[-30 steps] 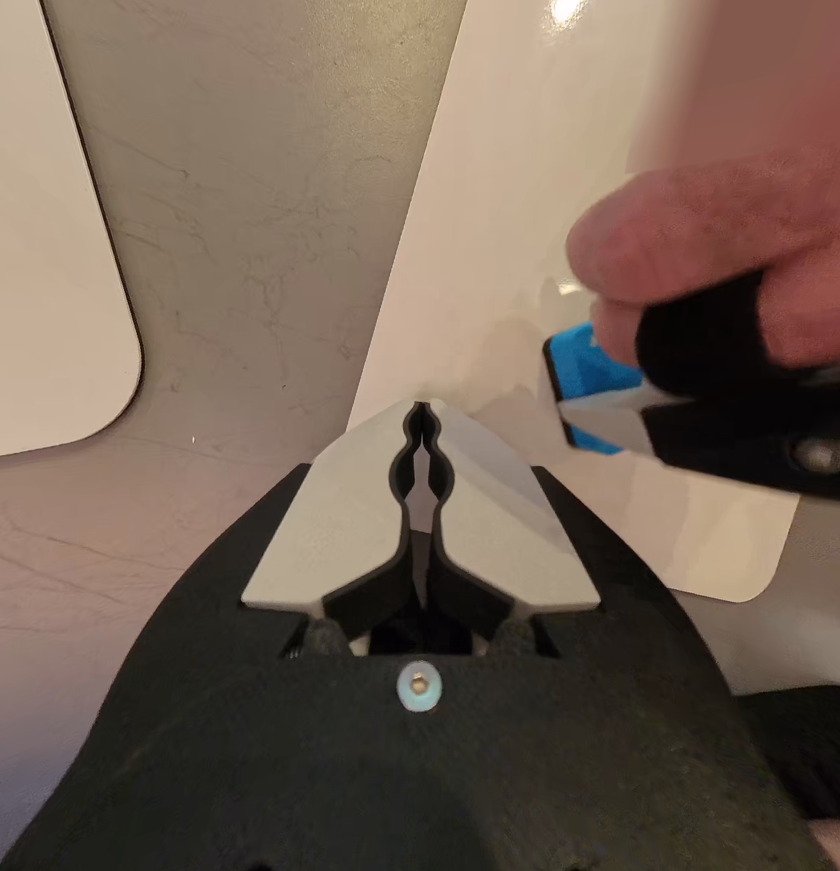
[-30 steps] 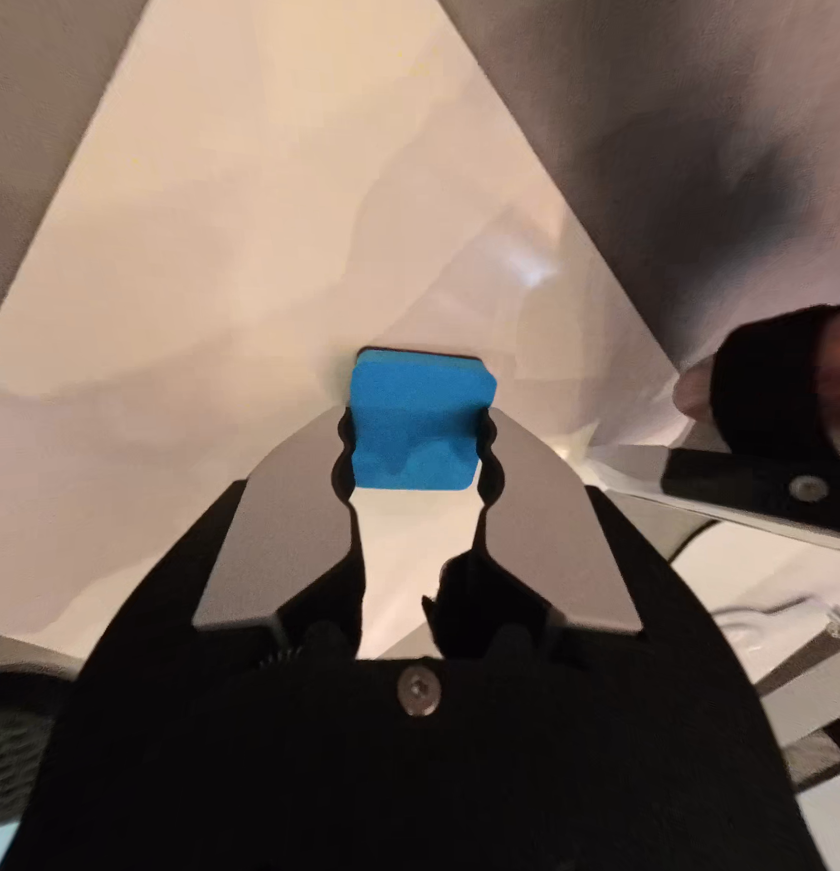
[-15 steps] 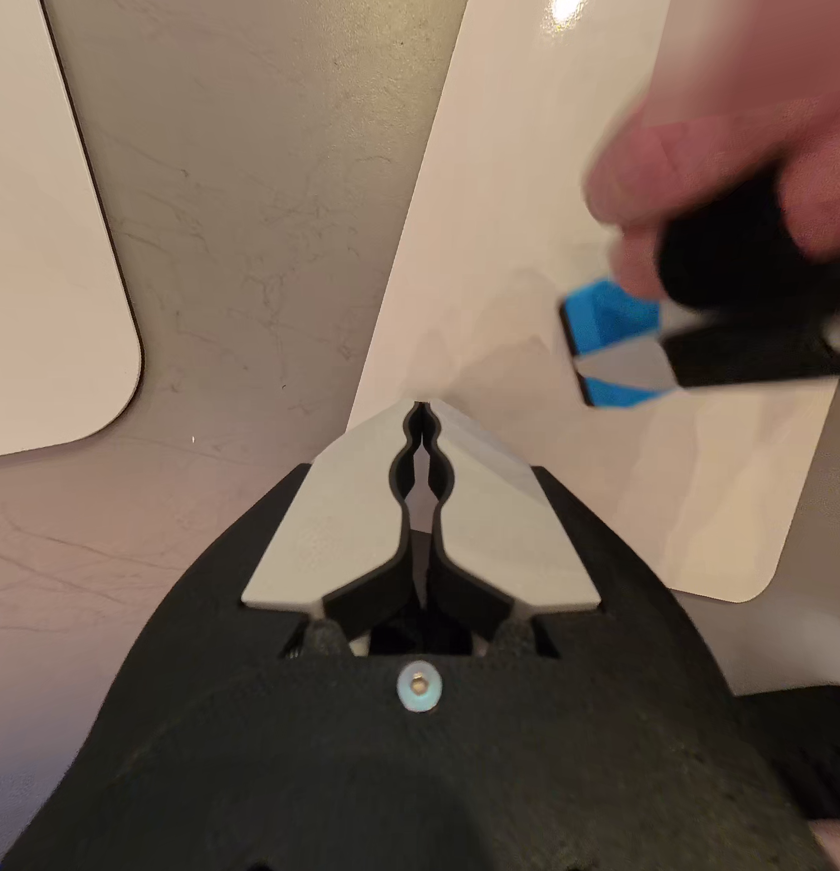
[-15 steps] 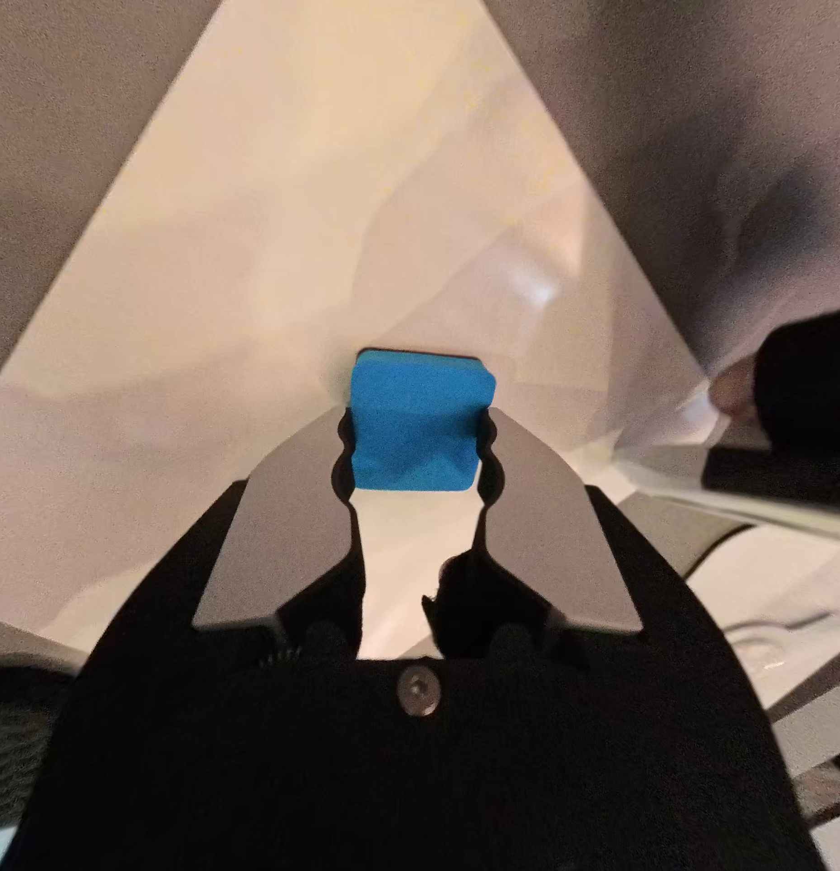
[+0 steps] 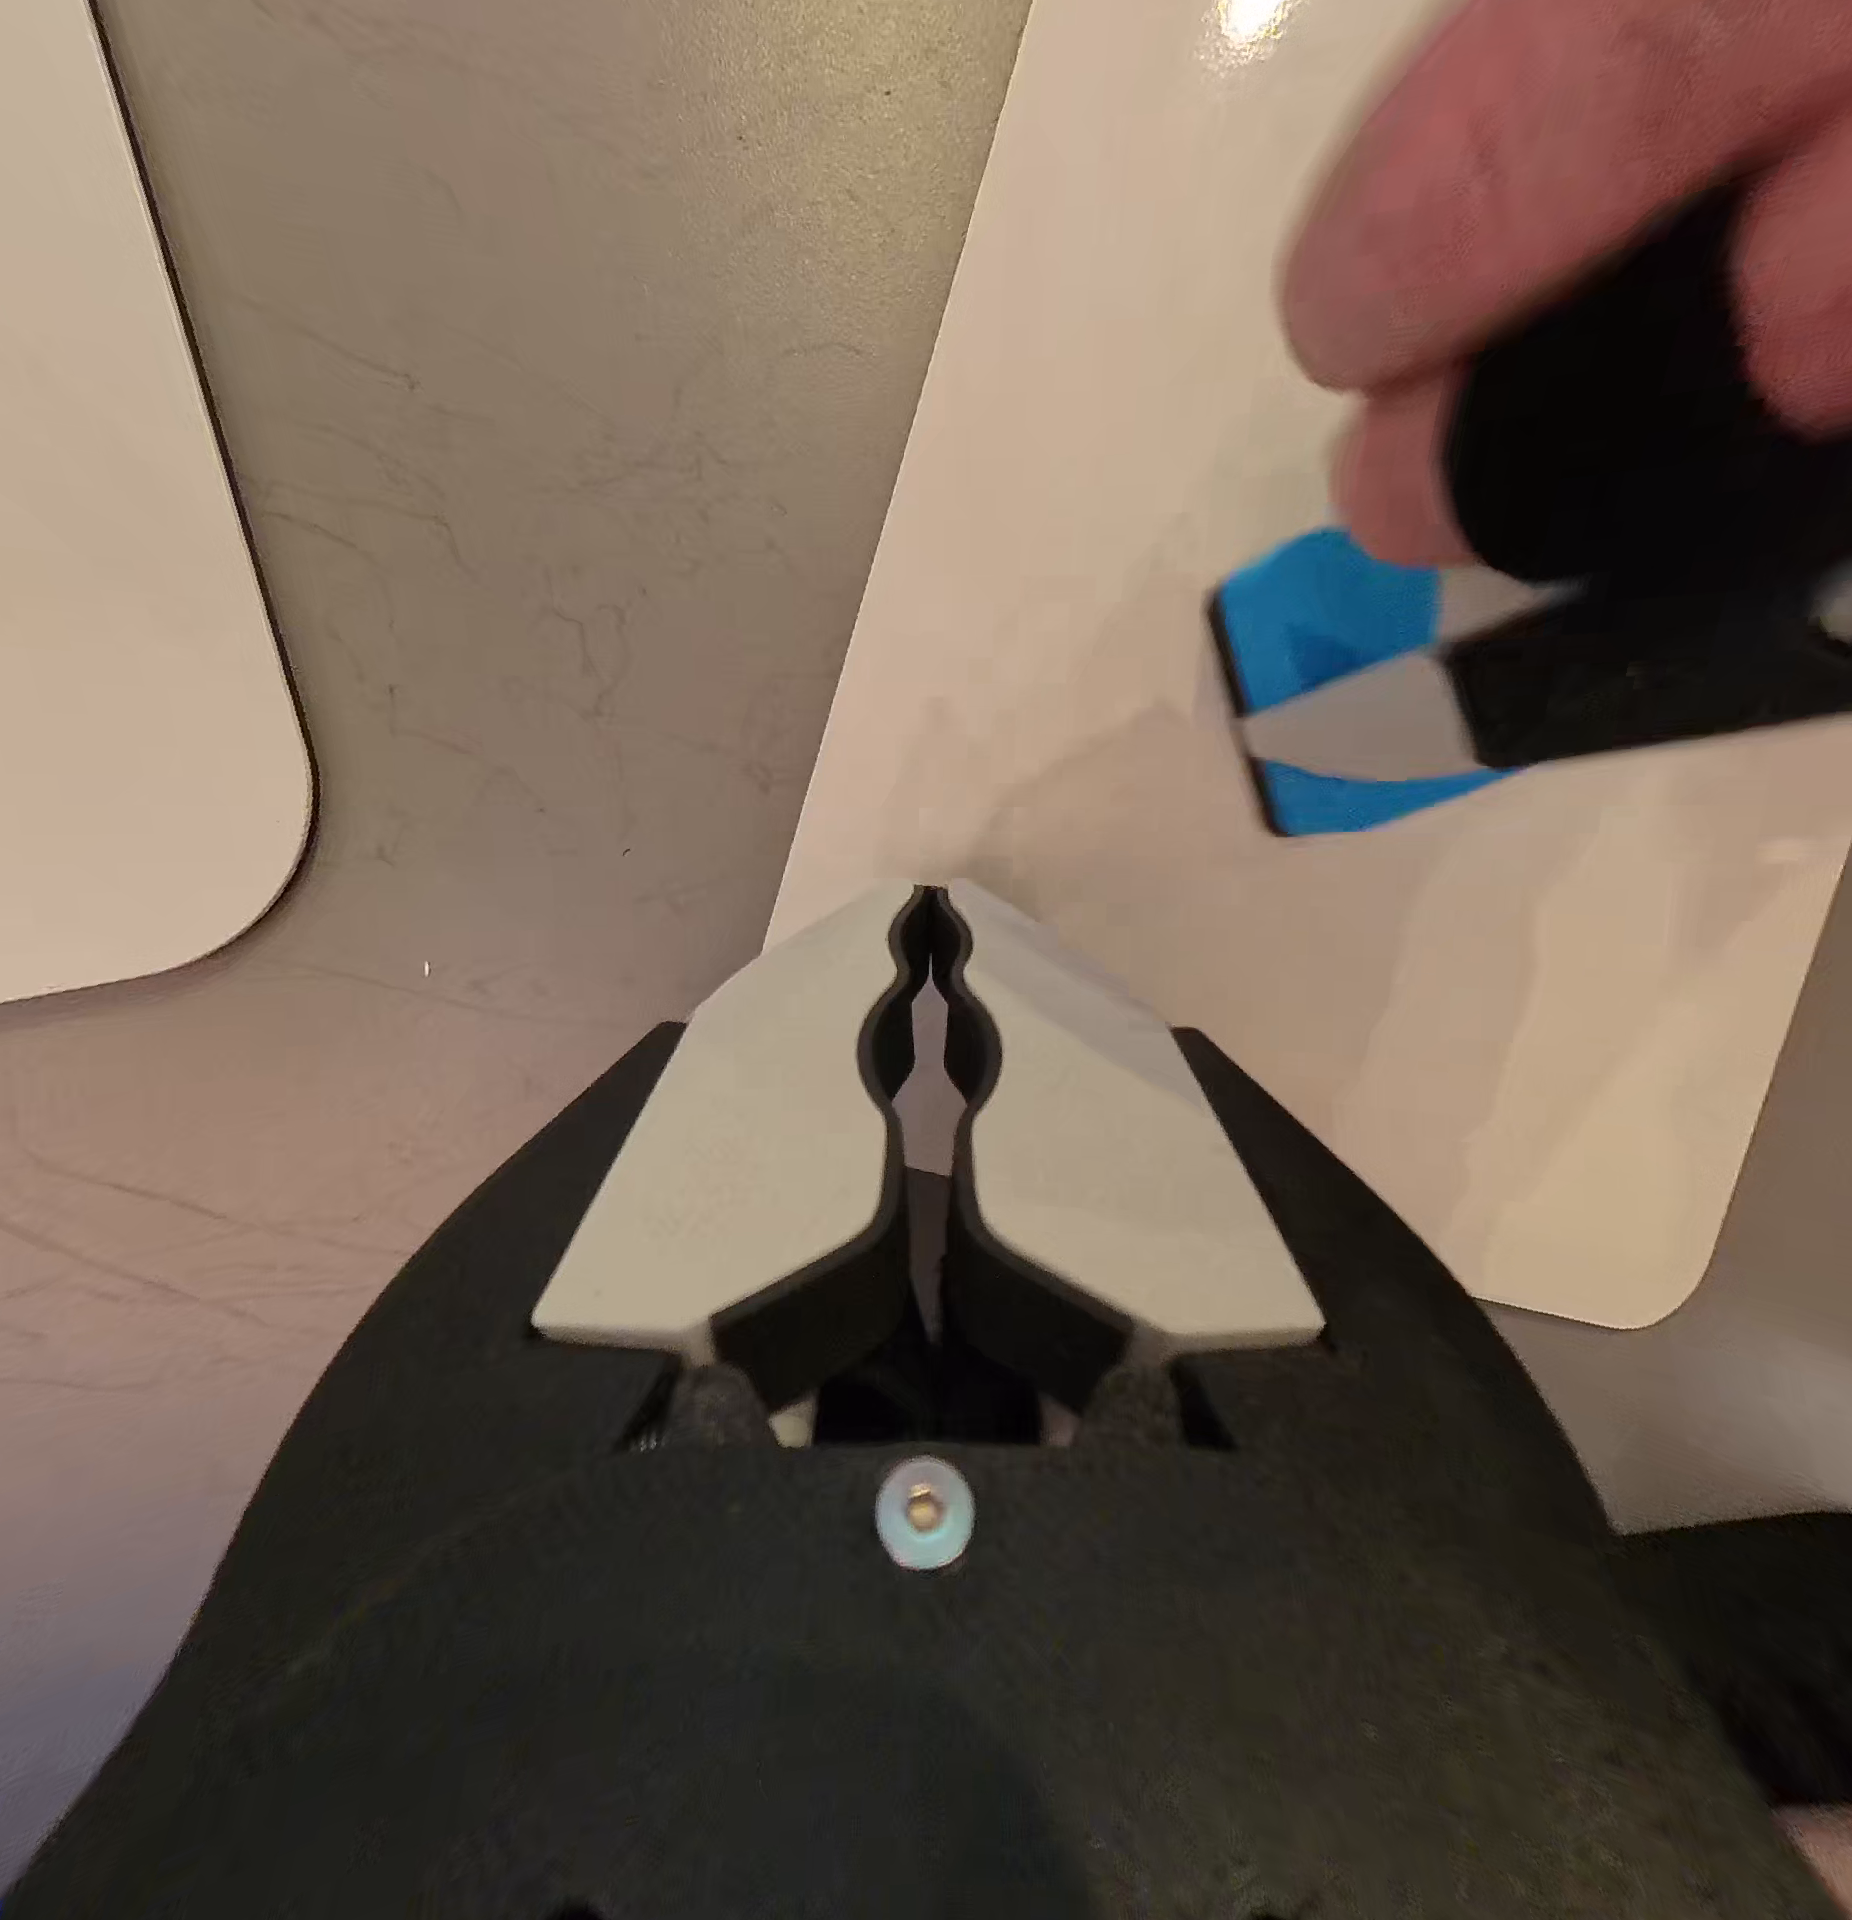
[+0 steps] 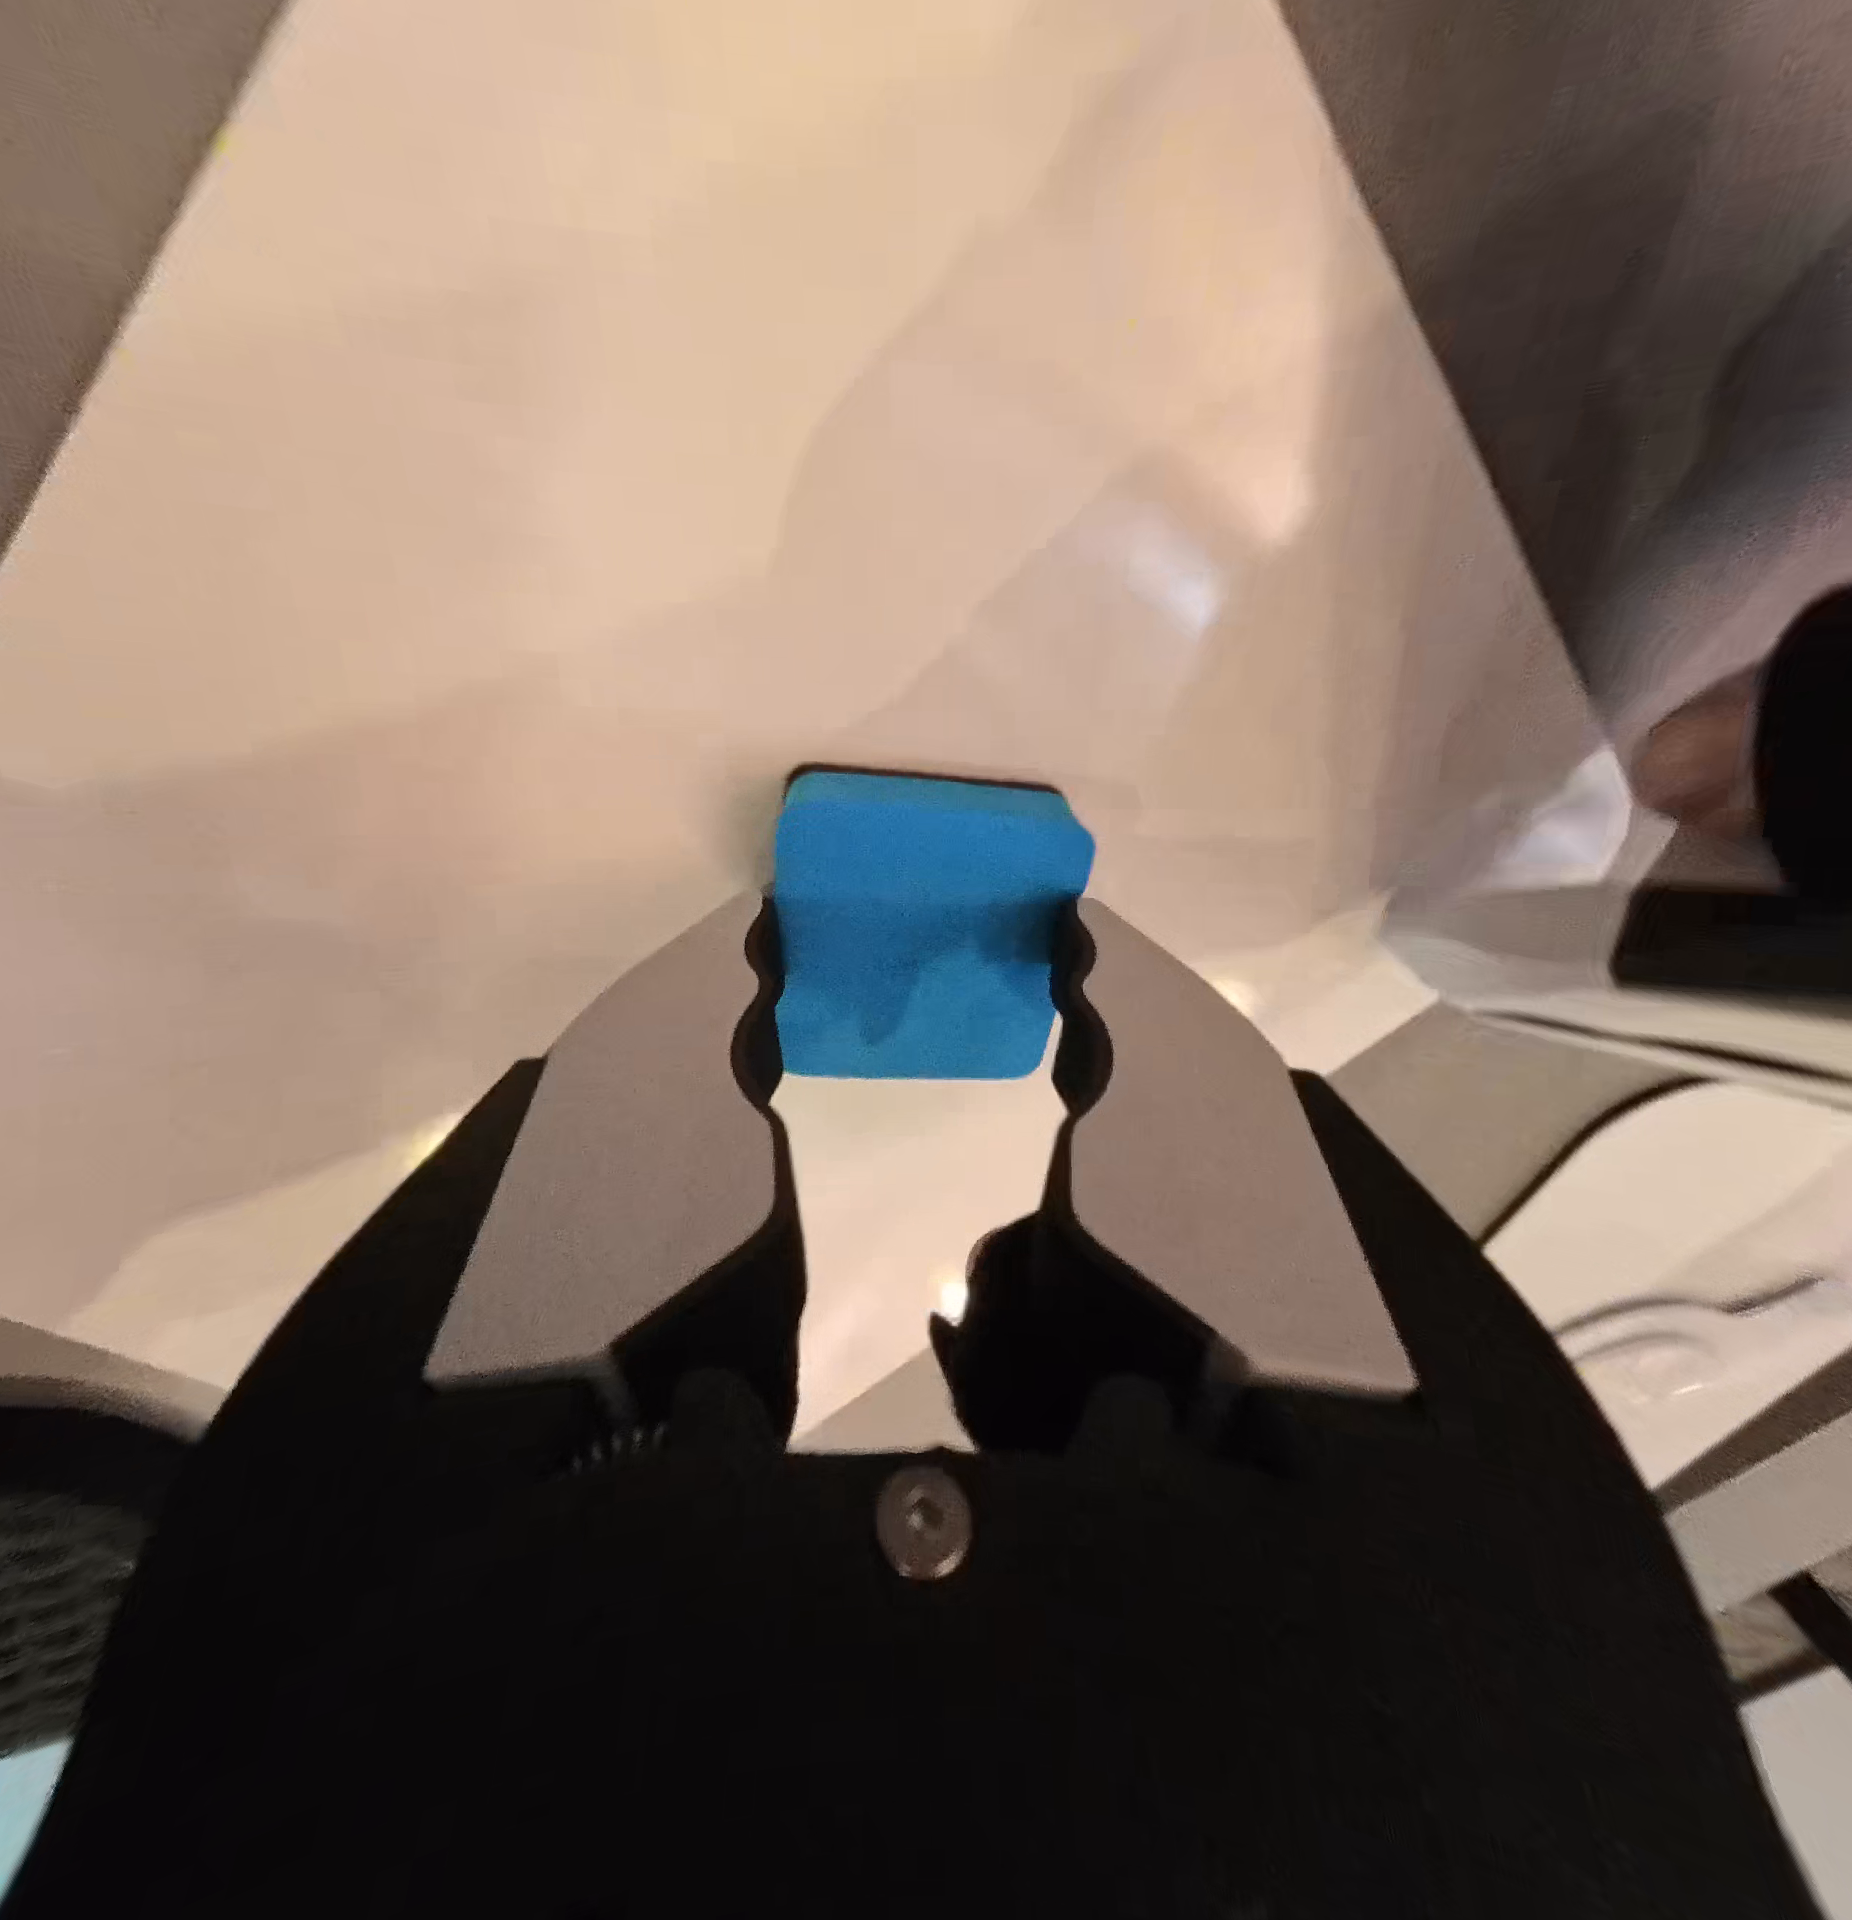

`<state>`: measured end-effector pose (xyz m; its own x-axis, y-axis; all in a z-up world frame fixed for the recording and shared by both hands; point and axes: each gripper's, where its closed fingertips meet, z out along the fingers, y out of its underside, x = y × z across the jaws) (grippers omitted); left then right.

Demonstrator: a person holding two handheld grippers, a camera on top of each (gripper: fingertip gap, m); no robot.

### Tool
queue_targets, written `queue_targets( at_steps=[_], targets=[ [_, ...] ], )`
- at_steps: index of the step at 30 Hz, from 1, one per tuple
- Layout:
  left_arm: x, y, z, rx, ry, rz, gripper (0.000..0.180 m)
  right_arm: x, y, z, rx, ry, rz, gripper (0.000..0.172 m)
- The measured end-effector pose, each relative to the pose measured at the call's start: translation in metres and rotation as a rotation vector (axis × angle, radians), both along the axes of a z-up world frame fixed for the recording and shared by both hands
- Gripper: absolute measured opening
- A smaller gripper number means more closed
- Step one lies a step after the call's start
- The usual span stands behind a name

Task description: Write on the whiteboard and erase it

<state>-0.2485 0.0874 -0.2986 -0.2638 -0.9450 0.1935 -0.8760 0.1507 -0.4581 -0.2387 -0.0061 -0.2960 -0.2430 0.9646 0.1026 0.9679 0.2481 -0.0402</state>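
Item: erasing pass on the glossy white rectangular whiteboard with rounded corners (image 5: 1317,1039), lying flat on a mottled grey stone-look tabletop (image 5: 589,468). Tool: square blue foam eraser block with a thin dark backing (image 6: 927,925), pinched between the two grey fingers of the right gripper (image 6: 917,977), whose pads press on its opposite sides; the dark backing faces the board, and the left wrist view shows the same block (image 5: 1317,644) over the board's right half, blurred. A hand (image 5: 1576,208) grips the right gripper's black handle. Left gripper (image 5: 930,904): fingers pressed together with nothing between them, tips at the board's near left edge, apparently steadying it, though contact cannot be confirmed. No writing is legible on the visible board surface, so how much remains to wipe cannot be told. Second white rounded-corner board (image 5: 91,571) lies well apart at left. Handling notes, as judgement: keep the eraser's face flat to the board, not on an edge; use overlapping strokes with even downward pressure; hold the squeeze firm, since soft foam could twist out; keep the left gripper bearing down so the glossy sheet does not slide; stop strokes short of the board's edge.
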Motion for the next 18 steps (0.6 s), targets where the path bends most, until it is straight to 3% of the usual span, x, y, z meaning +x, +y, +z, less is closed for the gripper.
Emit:
queue_targets(
  at_steps=[3,6,13,18],
  targets=[
    [0.0,0.0,0.0,-0.006,0.0,-0.001,0.001,-0.007,0.019,0.0,0.027,0.014,-0.071,0.051],
    [0.0,0.0,0.0,-0.001,-0.001,-0.001,0.001,-0.019,-0.003,0.0,0.001,0.052,0.002,0.051],
    [0.0,0.0,0.0,-0.006,-0.003,0.0,0.001,0.086,-0.036,0.001,0.009,0.005,-0.276,0.052],
    [0.0,0.0,0.0,-0.005,-0.002,0.003,0.001,0.15,-0.085,0.001,-0.003,0.005,-0.454,0.052]
  ],
)
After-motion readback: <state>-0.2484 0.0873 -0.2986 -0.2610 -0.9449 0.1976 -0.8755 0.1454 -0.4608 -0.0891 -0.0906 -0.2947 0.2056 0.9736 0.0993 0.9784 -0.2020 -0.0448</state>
